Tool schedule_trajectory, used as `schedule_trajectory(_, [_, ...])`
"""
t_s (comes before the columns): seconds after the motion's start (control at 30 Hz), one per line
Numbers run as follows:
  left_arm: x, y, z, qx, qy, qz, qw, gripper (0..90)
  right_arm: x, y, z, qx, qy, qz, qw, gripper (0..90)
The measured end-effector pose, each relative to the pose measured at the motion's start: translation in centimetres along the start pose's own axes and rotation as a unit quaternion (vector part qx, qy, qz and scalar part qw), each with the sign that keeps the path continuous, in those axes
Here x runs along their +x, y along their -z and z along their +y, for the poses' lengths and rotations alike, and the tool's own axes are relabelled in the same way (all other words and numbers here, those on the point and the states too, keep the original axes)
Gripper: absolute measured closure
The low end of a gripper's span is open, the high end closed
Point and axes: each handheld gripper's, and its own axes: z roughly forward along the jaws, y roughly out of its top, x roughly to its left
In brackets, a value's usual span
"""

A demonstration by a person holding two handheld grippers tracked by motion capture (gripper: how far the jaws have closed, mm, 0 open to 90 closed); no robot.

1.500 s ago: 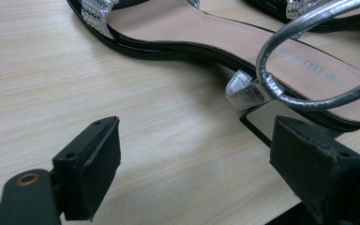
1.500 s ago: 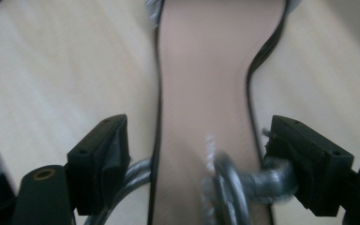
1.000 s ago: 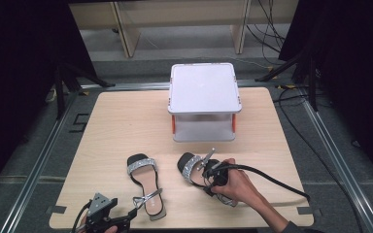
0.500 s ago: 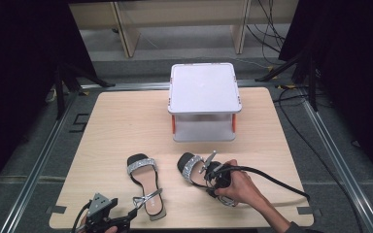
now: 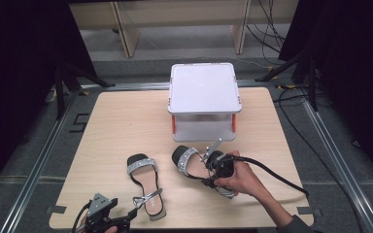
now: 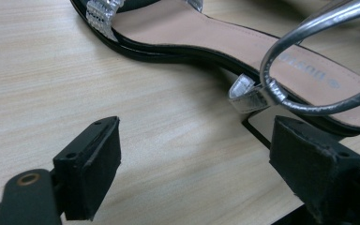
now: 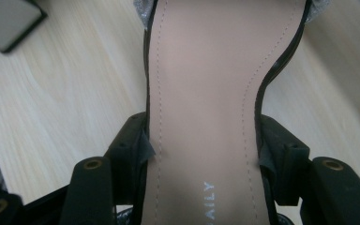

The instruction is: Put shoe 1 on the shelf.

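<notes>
While the left gripper [image 6: 194, 159] sits wide open beside the left sandal [image 5: 145, 182], the right gripper [image 7: 201, 150] has just closed, clamping the right sandal [image 7: 206, 84] across its sole.

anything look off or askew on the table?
Nothing damaged or spilled. The two sandals aren't paired up: the left sandal lies flat, angled, while the right claw clamps the right sandal across its sole. The left claw is open, gripping nothing.

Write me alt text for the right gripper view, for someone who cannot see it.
A sandal with a pink-beige insole and black edge runs up the middle of the picture, its narrow waist clamped from both sides by the right gripper's two black fingers. Beneath it lies a light wooden table.
</notes>
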Motion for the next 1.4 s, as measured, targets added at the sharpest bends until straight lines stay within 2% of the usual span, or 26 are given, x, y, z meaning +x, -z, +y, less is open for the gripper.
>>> schedule_trajectory(0.03, [0.0, 0.1, 0.0, 0.004, -0.001, 0.002, 1.0, 16.4, 0.0, 0.1, 0.5, -0.001, 0.0, -0.003, 1.0, 42.5])
schedule_trajectory(0.07, [-0.2, 0.1, -0.1, 0.002, 0.019, 0.005, 0.9998, 16.4, 0.0, 0.1, 1.0, 0.002, -0.007, 0.003, 1.0, 42.5])
schedule_trajectory(0.1, [-0.3, 0.2, -0.1, 0.003, 0.02, 0.005, 0.9998, 16.3, -0.2, 0.3, 1.6, 0.0, 0.0, 0.005, 1.0, 42.5])
schedule_trajectory(0.33, [-0.4, 0.2, -0.1, 0.007, 0.021, 0.005, 0.9997, 16.3, 0.0, 1.8, 6.0, -0.009, 0.003, 0.02, 0.9998, 42.5])
schedule_trajectory(0.37, [0.0, 0.1, 0.0, 0.003, -0.004, -0.002, 1.0, 16.4, -0.1, 2.0, 6.6, -0.015, 0.007, 0.022, 0.9996, 42.5])
schedule_trajectory(0.4, [0.0, 0.1, 0.0, 0.003, -0.004, -0.002, 1.0, 16.4, 0.0, 2.3, 7.3, -0.02, 0.003, 0.026, 0.9995, 42.5])
schedule_trajectory(0.43, [-0.3, 0.1, -0.1, 0.004, 0.019, 0.004, 0.9998, 16.4, 0.0, 2.6, 8.0, -0.027, 0.006, 0.031, 0.9991, 42.5])
schedule_trajectory(0.47, [-0.2, 0.1, 0.0, 0.003, 0.013, 0.002, 0.9999, 16.4, 0.0, 3.0, 8.6, -0.034, 0.007, 0.035, 0.9988, 42.5])
schedule_trajectory(0.5, [0.0, 0.0, 0.1, -0.002, -0.004, -0.003, 1.0, 16.4, 0.1, 3.5, 9.2, -0.041, 0.007, 0.039, 0.9984, 42.4])
schedule_trajectory(0.53, [-0.2, 0.2, -0.1, 0.008, 0.01, 0.004, 0.9999, 16.4, 0.1, 3.8, 9.8, -0.051, 0.009, 0.043, 0.9977, 42.5])
schedule_trajectory(0.6, [0.1, 0.0, 0.1, 0.001, -0.017, -0.006, 0.9998, 16.5, 0.1, 4.7, 10.9, -0.06, 0.008, 0.05, 0.9969, 42.5])
schedule_trajectory(0.63, [-0.1, 0.0, 0.0, 0.0, 0.001, -0.004, 1.0, 16.5, 0.2, 5.1, 11.5, -0.062, 0.002, 0.052, 0.9967, 42.5])
schedule_trajectory(0.67, [-0.2, 0.1, 0.1, 0.005, -0.005, -0.001, 1.0, 16.5, 0.2, 5.6, 12.0, -0.066, 0.001, 0.052, 0.9964, 42.5])
schedule_trajectory(0.73, [-0.5, 0.2, -0.1, 0.005, 0.019, 0.003, 0.9998, 16.9, -0.1, 6.3, 13.1, -0.075, -0.004, 0.052, 0.9958, 42.5])
schedule_trajectory(0.77, [-0.1, 0.2, 0.1, 0.001, -0.01, -0.003, 0.9999, 17.3, -0.3, 6.6, 13.6, -0.081, -0.004, 0.049, 0.9955, 42.5])
schedule_trajectory(0.8, [-0.2, 0.1, 0.0, -0.004, 0.003, -0.005, 1.0, 17.5, -0.5, 7.0, 14.0, -0.083, -0.007, 0.046, 0.9954, 42.5])
schedule_trajectory(0.83, [-0.4, 0.3, -0.1, 0.005, 0.021, 0.002, 0.9998, 17.5, -0.8, 7.4, 14.5, -0.085, -0.011, 0.043, 0.9954, 42.5])
schedule_trajectory(0.87, [-0.2, 0.1, 0.0, -0.003, 0.003, -0.005, 1.0, 17.5, -1.1, 7.8, 14.9, -0.089, -0.015, 0.04, 0.9951, 42.5])
schedule_trajectory(0.9, [-0.2, 0.2, 0.1, 0.001, -0.002, -0.004, 1.0, 17.4, -1.5, 8.2, 15.3, -0.093, -0.017, 0.035, 0.9949, 42.5])
schedule_trajectory(0.93, [-0.1, 0.2, 0.1, 0.0, -0.008, -0.008, 0.9999, 17.0, -1.9, 8.6, 15.7, -0.097, -0.022, 0.029, 0.9947, 42.5])
schedule_trajectory(0.97, [-0.3, 0.1, 0.0, -0.001, 0.009, -0.006, 0.9999, 16.8, -2.3, 9.0, 16.1, -0.098, -0.027, 0.021, 0.9946, 42.5])
schedule_trajectory(1.1, [-0.1, 0.1, 0.1, 0.0, -0.01, -0.009, 0.9999, 16.8, -4.5, 10.5, 17.3, -0.117, -0.059, 0.0, 0.9914, 42.5])
schedule_trajectory(1.17, [-0.2, 0.2, 0.1, -0.002, -0.003, -0.009, 1.0, 16.8, -5.6, 11.1, 17.9, -0.117, -0.083, -0.014, 0.9895, 42.5])
schedule_trajectory(1.27, [-0.2, 0.2, 0.1, -0.003, -0.005, -0.009, 0.9999, 16.8, -7.8, 11.3, 18.5, -0.123, -0.134, -0.032, 0.9828, 42.4])
schedule_trajectory(1.33, [-0.2, 0.3, 0.1, 0.001, -0.003, -0.005, 1.0, 16.8, -9.3, 11.2, 18.7, -0.117, -0.154, -0.046, 0.9801, 42.4])
schedule_trajectory(1.4, [-0.1, 0.2, 0.1, -0.001, -0.008, -0.006, 1.0, 16.7, -10.6, 10.9, 19.0, -0.11, -0.182, -0.059, 0.9754, 42.4])
